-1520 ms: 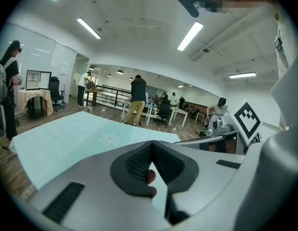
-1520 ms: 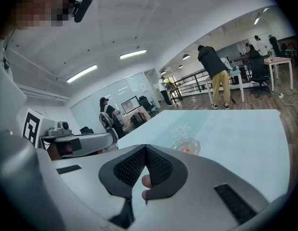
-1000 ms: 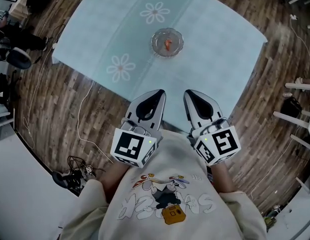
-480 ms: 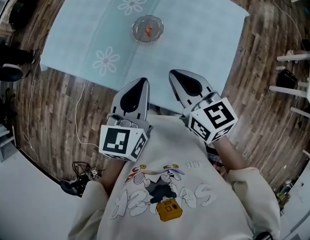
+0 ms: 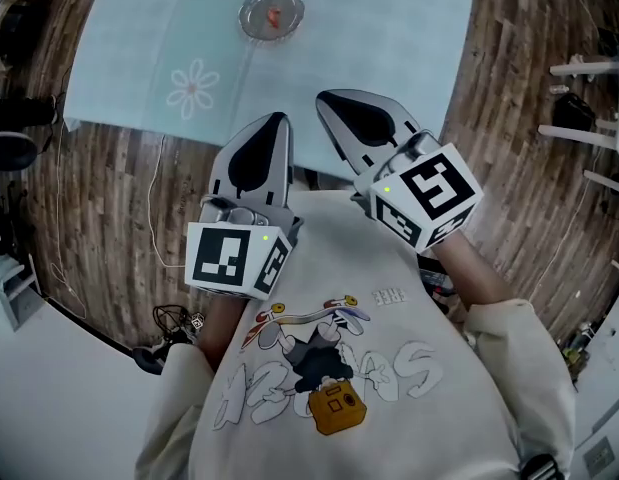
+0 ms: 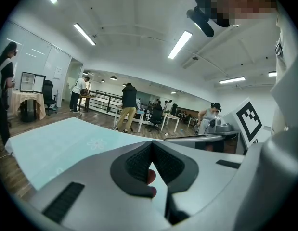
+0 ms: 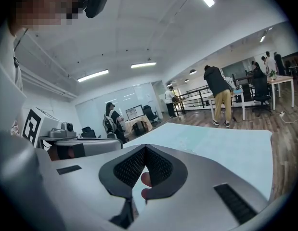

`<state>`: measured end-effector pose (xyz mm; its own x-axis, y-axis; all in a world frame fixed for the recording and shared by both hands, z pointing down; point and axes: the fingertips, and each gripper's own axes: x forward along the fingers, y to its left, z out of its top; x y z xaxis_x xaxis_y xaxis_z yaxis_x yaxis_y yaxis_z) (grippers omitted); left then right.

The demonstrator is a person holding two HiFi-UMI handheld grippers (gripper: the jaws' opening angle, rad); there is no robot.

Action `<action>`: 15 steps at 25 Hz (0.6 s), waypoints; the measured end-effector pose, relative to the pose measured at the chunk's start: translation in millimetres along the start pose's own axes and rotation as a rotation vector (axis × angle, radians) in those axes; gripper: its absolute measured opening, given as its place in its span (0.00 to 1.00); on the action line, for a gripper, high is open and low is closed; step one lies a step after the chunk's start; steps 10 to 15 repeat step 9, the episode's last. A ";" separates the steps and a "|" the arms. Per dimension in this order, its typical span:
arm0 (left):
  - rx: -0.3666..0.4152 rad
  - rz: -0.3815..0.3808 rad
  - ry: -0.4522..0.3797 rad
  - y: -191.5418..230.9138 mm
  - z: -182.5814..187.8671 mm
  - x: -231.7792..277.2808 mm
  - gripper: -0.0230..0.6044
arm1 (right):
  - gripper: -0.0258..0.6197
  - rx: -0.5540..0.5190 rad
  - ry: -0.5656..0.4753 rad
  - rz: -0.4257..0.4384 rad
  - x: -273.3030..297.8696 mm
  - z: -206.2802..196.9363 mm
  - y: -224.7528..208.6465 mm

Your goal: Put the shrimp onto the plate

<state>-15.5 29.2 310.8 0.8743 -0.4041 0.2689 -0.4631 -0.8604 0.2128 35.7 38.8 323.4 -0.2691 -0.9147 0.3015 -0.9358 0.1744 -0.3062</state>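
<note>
Head view: the plate (image 5: 247, 16) sits at 12 o'clock on the table (image 5: 389, 48), with the shrimp (image 5: 275, 15) lying in it (a small orange spot). Both grippers hang well apart from it, by the table's near edge, in front of the person's shirt (image 5: 329, 368). The left gripper (image 5: 277, 118) is at 6 o'clock from the plate, the right gripper (image 5: 322, 96) at about 5. Each gripper view shows the jaw tips pressed together with nothing between them.
</note>
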 end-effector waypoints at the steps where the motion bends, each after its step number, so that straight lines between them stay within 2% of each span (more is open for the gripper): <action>1: -0.002 -0.001 0.000 -0.3 -0.8 -0.7 0.05 | 0.07 0.008 0.003 -0.007 -0.6 -2.4 -0.5; 15: -0.031 0.003 0.015 -0.7 -14.4 -4.1 0.05 | 0.07 -0.034 0.009 -0.012 -8.6 1.4 0.0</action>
